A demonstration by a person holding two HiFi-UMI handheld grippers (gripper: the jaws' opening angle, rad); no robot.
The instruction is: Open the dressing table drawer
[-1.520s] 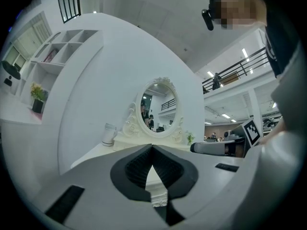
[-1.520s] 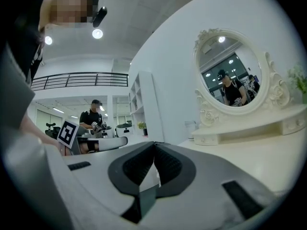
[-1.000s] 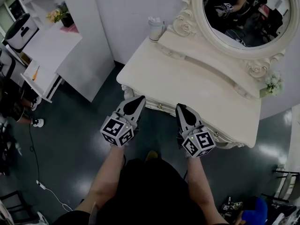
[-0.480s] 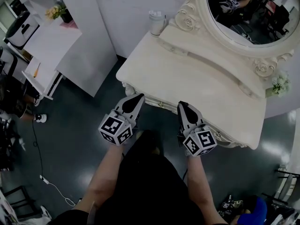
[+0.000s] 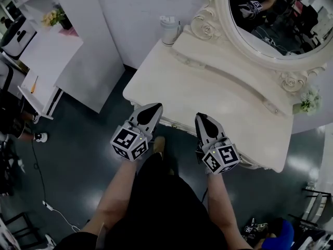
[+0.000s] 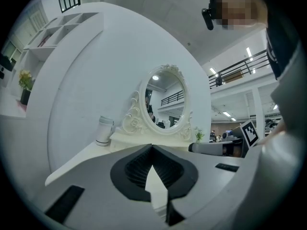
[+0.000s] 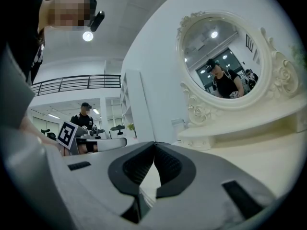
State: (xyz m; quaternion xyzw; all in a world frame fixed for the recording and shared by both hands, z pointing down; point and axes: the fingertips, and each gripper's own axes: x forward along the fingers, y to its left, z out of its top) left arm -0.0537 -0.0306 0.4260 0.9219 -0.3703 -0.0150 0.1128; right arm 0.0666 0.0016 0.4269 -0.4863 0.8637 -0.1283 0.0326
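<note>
**Head view first: both hand-held grippers shut at the bench's front edge**

Head view: my left hand-held gripper (image 5: 154, 109) and right hand-held gripper (image 5: 201, 119) point at the front edge of the bench (image 5: 218, 103), one on each side of its middle. The drawer (image 5: 176, 124) is in the carved front just under the top. From up here only a narrow strip of it shows between the two tips. A small dot on that strip may be the knob (image 5: 173, 125), but it is too small to be sure. A mirror (image 5: 276, 20) and a cup (image 5: 167, 30) stand at the back, well clear of my work.

Left gripper view: my jaws meet at their tips with nothing between them. Past them I see the bench top, not the drawer, which lies below the line of sight.

Right gripper view: the same, jaws together and empty, the bench top beyond them.

I judge the drawer to be stiff painted wood that slides straight out and is not heavy. A small knob would be smooth and easy to slip off. I would open one pair of jaws, close the pads squarely behind its head, and pull level rather than upward.
</note>
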